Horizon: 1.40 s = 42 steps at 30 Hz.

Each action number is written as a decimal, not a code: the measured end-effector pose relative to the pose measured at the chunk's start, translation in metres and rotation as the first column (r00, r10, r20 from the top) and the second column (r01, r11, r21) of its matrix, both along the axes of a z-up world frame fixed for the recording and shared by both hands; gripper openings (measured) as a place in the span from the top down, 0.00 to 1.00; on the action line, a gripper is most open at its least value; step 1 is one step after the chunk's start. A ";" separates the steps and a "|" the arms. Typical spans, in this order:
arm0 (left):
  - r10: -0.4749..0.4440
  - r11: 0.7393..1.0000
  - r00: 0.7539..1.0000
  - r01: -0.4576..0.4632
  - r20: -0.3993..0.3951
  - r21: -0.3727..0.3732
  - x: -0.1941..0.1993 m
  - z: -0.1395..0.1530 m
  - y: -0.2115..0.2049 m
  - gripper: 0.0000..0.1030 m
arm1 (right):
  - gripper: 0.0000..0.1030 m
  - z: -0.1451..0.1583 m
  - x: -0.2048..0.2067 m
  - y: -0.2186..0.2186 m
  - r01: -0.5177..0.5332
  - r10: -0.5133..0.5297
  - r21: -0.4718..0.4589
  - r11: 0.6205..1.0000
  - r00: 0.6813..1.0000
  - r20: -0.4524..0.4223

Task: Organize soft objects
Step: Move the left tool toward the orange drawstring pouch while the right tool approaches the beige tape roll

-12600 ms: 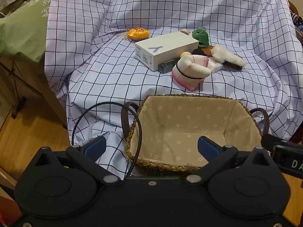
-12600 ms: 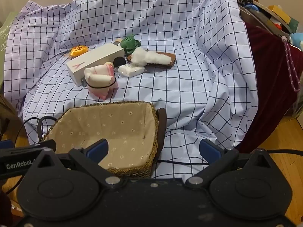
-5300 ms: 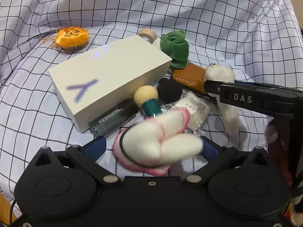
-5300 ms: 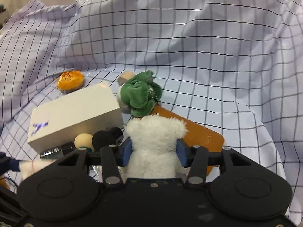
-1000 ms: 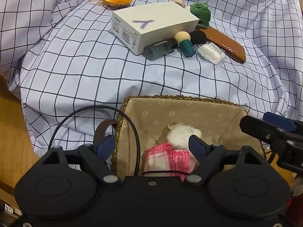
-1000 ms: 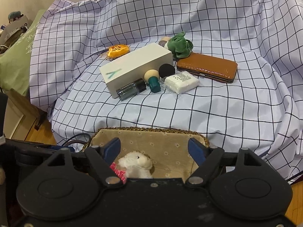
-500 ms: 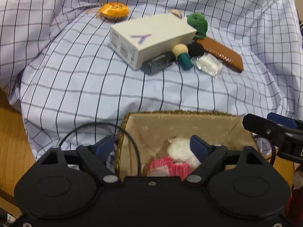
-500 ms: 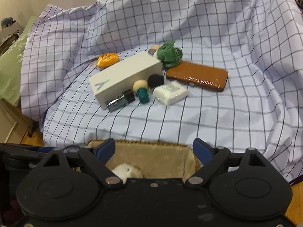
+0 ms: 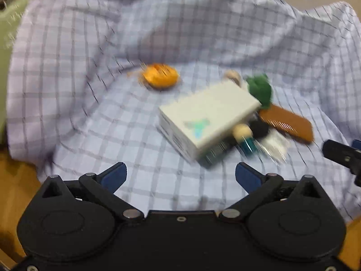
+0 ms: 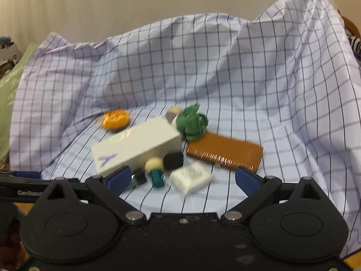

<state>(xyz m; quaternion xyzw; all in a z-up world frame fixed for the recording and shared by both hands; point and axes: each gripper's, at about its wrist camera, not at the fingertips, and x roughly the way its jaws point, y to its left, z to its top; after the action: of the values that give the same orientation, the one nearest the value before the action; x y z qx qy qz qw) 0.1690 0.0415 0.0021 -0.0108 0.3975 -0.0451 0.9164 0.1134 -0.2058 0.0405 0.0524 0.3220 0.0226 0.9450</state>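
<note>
Left wrist view, smeared by motion: the left gripper (image 9: 180, 176) has just been spreading its jaws and stands wide, nothing between them, bare checked cloth (image 9: 94, 135) ahead of it. The right gripper (image 10: 181, 177) likewise has just opened, empty. Beyond lie a white box (image 10: 135, 144), an orange soft toy (image 10: 116, 118) and a green soft toy (image 10: 191, 124); the box hides part of a dark bottle (image 9: 214, 155).

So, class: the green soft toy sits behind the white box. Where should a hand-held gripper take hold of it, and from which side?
Grip the green soft toy across its bunched top, coming down from above and its open right. The white box crowds its left and the brown case lies just in front, so a low approach would likely nudge them. The right hand-held gripper, jaws wide, looks best placed.
</note>
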 end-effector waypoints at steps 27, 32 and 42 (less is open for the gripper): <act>0.109 0.991 0.993 -0.112 0.044 0.077 0.196 -0.011 0.019 0.15 | 0.20 -0.019 0.211 0.000 -0.029 0.029 0.001 1.000 0.993 -0.117; 0.114 0.992 0.991 -0.117 0.071 0.044 0.224 -0.031 0.024 0.15 | 0.20 -0.026 0.235 0.003 -0.040 0.035 -0.037 0.999 0.991 -0.132; 0.042 0.999 0.993 -0.044 0.110 0.016 0.239 -0.076 0.027 0.09 | 0.20 -0.034 0.280 0.017 -0.136 0.109 -0.159 0.978 0.980 -0.166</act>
<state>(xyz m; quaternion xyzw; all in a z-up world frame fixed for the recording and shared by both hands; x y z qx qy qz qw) 0.4084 0.0686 -0.0740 -0.0084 0.3464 -0.0223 0.9378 0.3932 -0.1885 0.0069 -0.0464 0.3985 0.0492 0.9147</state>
